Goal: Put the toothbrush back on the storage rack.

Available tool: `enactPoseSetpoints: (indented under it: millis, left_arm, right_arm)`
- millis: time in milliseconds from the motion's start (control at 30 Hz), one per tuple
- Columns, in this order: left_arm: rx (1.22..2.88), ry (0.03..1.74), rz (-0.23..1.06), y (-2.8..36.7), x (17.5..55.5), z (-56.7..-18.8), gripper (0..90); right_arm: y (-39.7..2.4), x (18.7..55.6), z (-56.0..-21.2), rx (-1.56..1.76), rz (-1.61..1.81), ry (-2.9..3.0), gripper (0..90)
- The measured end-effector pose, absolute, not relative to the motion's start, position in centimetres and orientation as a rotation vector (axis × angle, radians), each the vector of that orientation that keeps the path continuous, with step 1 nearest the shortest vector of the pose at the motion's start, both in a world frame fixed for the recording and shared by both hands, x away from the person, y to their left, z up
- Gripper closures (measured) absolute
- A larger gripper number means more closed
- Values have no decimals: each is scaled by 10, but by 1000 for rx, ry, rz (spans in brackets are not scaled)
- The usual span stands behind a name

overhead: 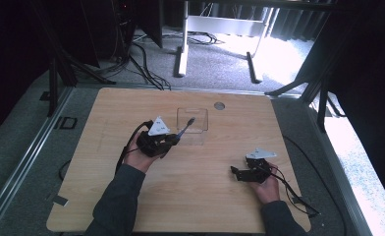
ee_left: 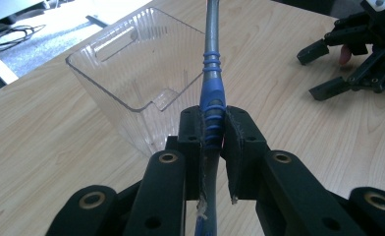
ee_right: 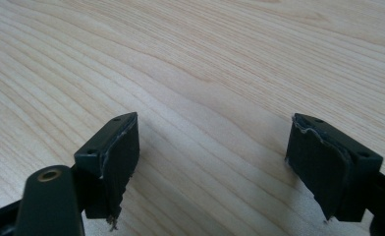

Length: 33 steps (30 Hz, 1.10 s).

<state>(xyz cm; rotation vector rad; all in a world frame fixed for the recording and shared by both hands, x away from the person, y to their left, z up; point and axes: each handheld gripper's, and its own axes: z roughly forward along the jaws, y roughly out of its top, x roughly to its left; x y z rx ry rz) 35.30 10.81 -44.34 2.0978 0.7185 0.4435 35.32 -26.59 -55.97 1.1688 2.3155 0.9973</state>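
So the left gripper (ee_left: 214,129) is clamped tight on a pen (ee_left: 213,93), or something pen-like, with a blue ribbed grip and a grey shaft. Honestly the high view is too small to say exactly what it is, could be a stylus or a small tool. The jaws are pinched right on the blue ribbed part, and the grey end sticks out forward past them, pointing up and away over the clear plastic box (ee_left: 131,73).

From the high view, the left gripper (overhead: 173,140) sits around the middle of the table (overhead: 107,196), with the pen (overhead: 186,126) angling toward the box (overhead: 192,119). The pen's tip is over or just at the box's near edge. The box is see-through with ribbed walls and nothing inside that I can make out. It stands upright on the table, a bit behind centre, near a small round grey cap (overhead: 219,105) set in the tabletop.

The right gripper (overhead: 235,172) is off to the right side of the table, well apart from the box and the pen. Its jaws are spread wide with nothing between them, just bare wood grain showing in the right gripper view (ee_right: 212,162). You can also spot it in the left gripper view at the top right (ee_left: 318,70), jaws apart, low over the table.

The person's sleeves come in from the bottom, both dark.
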Motion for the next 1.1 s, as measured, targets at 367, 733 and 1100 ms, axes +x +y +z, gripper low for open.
enactPoseSetpoints:
  millis: [367, 733, 1100]
  left_arm:
    - [2067, 734, 438, 108, 354, -442, 788]
    - [2053, 744, 454, 107, 355, -439, 788]
    - [2034, 754, 473, 105, 355, -435, 788]
  right_arm:
    - [-266, 353, -560, 1168, 998, 2315, 200]
    - [-266, 353, -560, 1168, 996, 2316, 200]
    - [-266, 353, -560, 1170, 996, 2316, 200]
